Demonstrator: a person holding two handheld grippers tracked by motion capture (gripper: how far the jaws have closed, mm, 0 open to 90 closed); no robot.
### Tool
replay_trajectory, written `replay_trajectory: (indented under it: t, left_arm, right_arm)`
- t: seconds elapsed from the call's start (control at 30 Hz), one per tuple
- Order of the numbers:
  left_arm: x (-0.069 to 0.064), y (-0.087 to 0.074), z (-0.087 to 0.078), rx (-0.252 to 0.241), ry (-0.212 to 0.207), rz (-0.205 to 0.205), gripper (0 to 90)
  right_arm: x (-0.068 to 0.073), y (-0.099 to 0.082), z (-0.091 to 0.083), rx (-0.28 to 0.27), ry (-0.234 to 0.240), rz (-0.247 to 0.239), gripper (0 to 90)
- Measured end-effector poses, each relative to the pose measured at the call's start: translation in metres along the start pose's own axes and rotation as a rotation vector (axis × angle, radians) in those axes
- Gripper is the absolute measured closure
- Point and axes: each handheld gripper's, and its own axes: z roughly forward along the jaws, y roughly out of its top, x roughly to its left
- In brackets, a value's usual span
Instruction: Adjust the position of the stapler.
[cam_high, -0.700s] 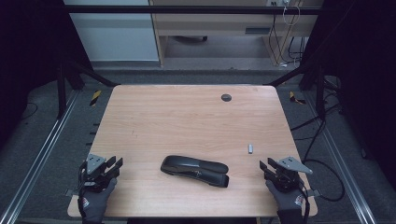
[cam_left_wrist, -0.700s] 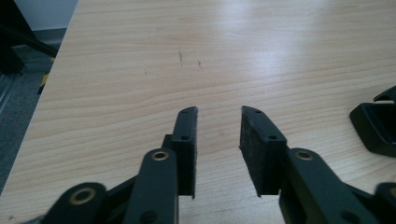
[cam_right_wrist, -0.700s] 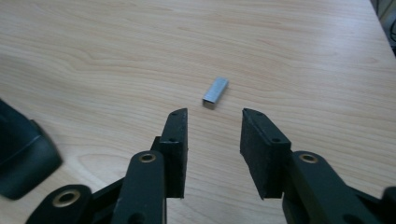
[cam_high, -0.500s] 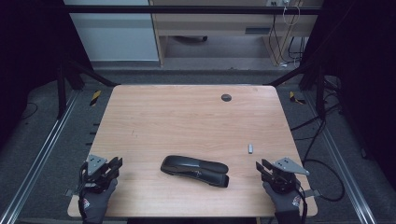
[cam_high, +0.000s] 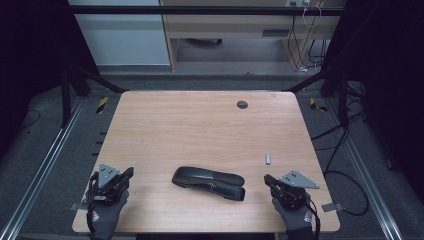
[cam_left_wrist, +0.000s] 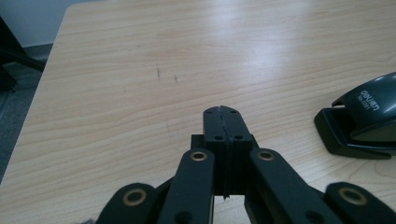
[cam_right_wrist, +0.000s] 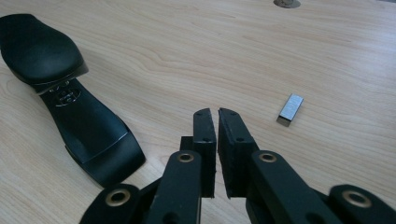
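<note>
Both grippers, left (cam_high: 125, 176) pressed fully together and right (cam_high: 269, 181) nearly so, are flanking the stapler (cam_high: 209, 182), holding nothing.

The stapler (cam_left_wrist: 362, 119) is cut off by the left gripper view's right edge.

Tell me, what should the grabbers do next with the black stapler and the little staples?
Probably open the right gripper and reach for the staple strip. Its jaws are nearly shut and empty, the strip lies loose close by, and the stapler sits untouched.
</note>
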Motion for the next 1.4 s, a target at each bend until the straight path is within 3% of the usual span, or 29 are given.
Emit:
replay_trajectory:
  t: [0.33, 0.43, 0.83, 1.1, 1.4]
  left_arm:
    - [-0.011, 0.020, 0.017, 0.001, -0.031, 0.033, 89.7]
    - [-0.021, 0.031, 0.027, -0.001, -0.038, 0.058, 89.7]
    - [-0.052, 0.062, 0.055, -0.018, -0.103, 0.093, 89.7]
    - [-0.077, 0.062, 0.078, 0.031, -0.132, 0.166, 89.8]
    - [-0.091, 0.056, 0.094, 0.077, -0.183, 0.172, 89.7]
  right_arm:
    - [0.009, 0.000, 0.005, 0.012, 0.024, -0.017, 90.0]
    - [0.012, -0.001, 0.007, 0.027, 0.036, -0.016, 90.0]
    - [0.014, -0.002, 0.011, 0.024, 0.055, -0.020, 90.0]
    - [0.016, -0.003, 0.013, 0.028, 0.065, -0.017, 90.0]
    - [0.019, -0.005, 0.016, 0.039, 0.075, -0.027, 90.0]
